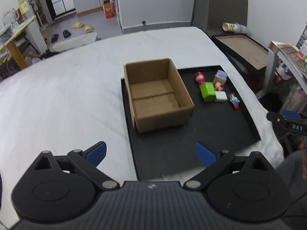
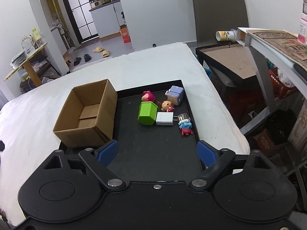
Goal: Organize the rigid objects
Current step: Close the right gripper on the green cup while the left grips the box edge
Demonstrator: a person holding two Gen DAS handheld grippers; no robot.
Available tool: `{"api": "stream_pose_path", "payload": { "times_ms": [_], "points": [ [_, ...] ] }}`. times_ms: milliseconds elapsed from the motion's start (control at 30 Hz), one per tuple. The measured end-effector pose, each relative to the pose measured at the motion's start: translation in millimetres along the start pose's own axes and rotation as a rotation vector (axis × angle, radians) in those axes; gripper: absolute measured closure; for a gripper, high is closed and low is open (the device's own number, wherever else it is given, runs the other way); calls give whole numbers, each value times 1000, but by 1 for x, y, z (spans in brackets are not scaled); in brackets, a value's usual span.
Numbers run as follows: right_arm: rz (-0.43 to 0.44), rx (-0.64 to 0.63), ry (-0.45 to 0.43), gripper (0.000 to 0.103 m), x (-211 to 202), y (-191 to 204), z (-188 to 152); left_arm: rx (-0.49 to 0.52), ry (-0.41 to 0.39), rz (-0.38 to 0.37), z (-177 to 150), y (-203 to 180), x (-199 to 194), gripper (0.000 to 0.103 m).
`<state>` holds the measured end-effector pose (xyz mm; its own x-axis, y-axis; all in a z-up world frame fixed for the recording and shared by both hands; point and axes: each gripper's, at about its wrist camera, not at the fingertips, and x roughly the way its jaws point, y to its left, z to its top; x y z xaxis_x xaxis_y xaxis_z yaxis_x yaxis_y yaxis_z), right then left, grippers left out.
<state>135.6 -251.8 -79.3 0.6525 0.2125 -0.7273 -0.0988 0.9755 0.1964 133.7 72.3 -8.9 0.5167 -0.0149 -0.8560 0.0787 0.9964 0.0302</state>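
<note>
Both of your tongs are spread wide with nothing in them. The left tongs (image 1: 150, 154) hang over the near edge of the black tray (image 1: 191, 138), and the right tongs (image 2: 156, 154) sit over that same near edge, pointed more at the toy pile. Neither is touching anything, so I'd say you haven't picked a first item yet.

The tray lies on the white bed (image 1: 67, 95), toward its right side. The cardboard box (image 2: 86, 115) sits open-topped on the tray's left part, nothing inside as far as I can see, so that's presumably where everything goes.

The stuff to sort is all clumped in the tray's far right corner:
- green house-shaped block (image 2: 147, 113), on its side, closest to the box
- white USB charger (image 2: 164, 118), touching the green block, prongs pointing to the right edge
- blue-and-red figure (image 2: 185, 127), just beside the prongs, nearly against the right rim
- small doll with a red dress (image 2: 167, 105), lying down behind the charger
- pink figure (image 2: 147, 96), right behind the green block
- lilac block (image 2: 175, 94), tucked in the far corner

Since they're packed tight, I'd guess the right tongs go first, and the charger or the blue-and-red figure looks easiest from the open near side. Grabbing the doll early risks knocking its neighbours.
</note>
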Motion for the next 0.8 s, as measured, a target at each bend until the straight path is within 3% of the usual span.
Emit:
{"api": "stream_pose_path", "payload": {
  "times_ms": [167,267,600,800],
  "points": [
    [10,2,16,35,27,-6,5,-22,-29,2,22,12,26,6],
    [23,4,23,40,43,-7,8,-28,-61,8,33,22,37,6],
    [81,29,36,45,106,-5,18,-66,-65,-32,52,48,86,14],
    [121,108,59,52,143,-9,28,-145,-59,-41,55,65,111,29]
  ]
}}
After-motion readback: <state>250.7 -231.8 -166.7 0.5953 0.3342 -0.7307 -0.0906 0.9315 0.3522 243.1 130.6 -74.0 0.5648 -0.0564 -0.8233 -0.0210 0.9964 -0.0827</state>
